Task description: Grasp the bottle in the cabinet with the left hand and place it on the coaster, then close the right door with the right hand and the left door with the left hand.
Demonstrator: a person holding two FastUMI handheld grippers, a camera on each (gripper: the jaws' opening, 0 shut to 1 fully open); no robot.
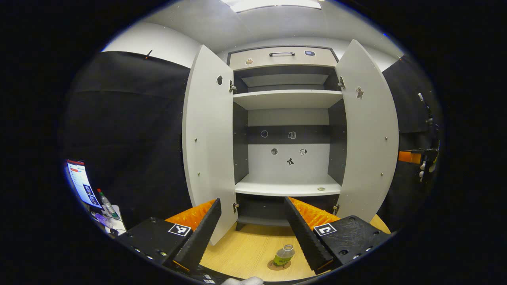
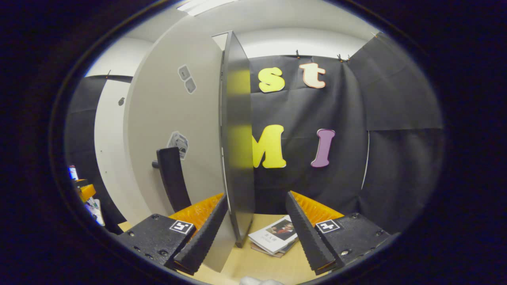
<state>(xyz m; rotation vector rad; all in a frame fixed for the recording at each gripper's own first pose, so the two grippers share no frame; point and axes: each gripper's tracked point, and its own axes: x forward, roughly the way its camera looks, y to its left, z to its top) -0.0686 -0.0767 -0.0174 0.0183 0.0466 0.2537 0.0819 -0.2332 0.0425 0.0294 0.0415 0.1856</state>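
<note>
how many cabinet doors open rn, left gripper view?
2. Left door swung out on the left of the cabinet; right door swung out on the right. Bottle already sits on the coaster on the table. No other doors visible.

In the left gripper view, the left door (image 1: 208, 146) hides part of the cabinet's (image 1: 287, 118) left wall, and the left gripper's (image 1: 253, 233) fingers cover the door's lower corner and part of the bench (image 1: 245, 249). The bottle's (image 1: 284, 255) label is too small to make out, as is the small round item (image 1: 321, 189) on the lower shelf. In the right gripper view, the right door (image 2: 237, 138) stands edge-on and blurred, masking the cabinet interior.
</note>
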